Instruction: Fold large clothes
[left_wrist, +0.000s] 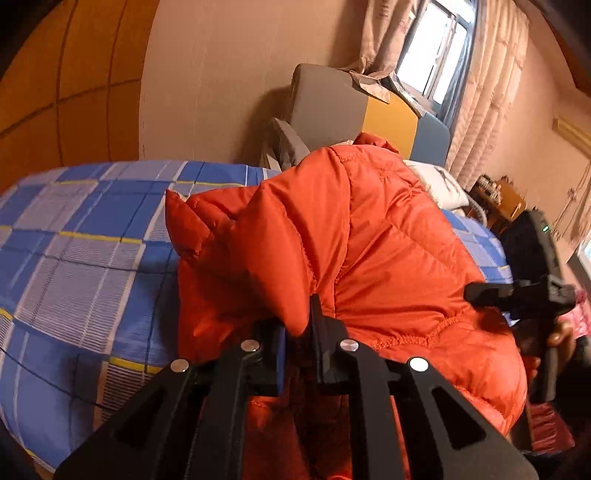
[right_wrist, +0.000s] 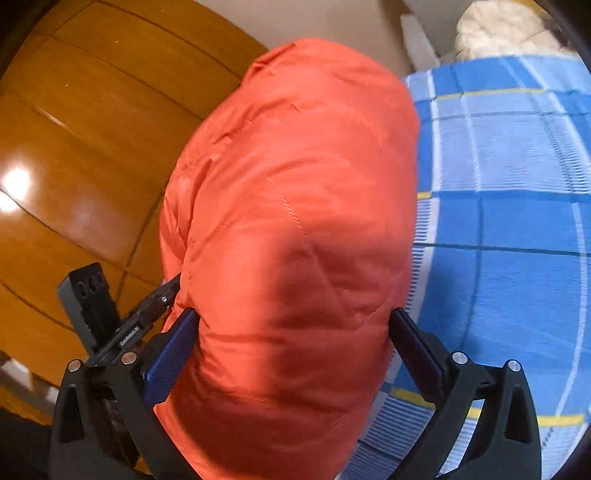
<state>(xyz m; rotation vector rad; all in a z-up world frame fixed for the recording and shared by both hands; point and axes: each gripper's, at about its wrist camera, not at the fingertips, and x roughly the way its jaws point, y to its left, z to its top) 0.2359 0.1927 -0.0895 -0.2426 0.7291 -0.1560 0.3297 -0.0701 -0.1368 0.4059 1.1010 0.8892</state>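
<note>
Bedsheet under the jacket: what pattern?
Bedsheet: blue and light-blue plaid with white lines and thin yellow stripes. Clearest in the right wrist view.

Open bedspread (left_wrist: 81, 236) beside bulky jacket (left_wrist: 369, 236)

A bed (left_wrist: 74, 236) under a blue checked sheet with yellow lines stands against a plain beige wall (left_wrist: 207, 81). At its head, a grey and yellow headboard (left_wrist: 332, 103); beyond that, a bright window (left_wrist: 432, 55) with pale curtains (left_wrist: 491, 92). Beside the bed, glossy wooden floor (right_wrist: 74, 147).
</note>
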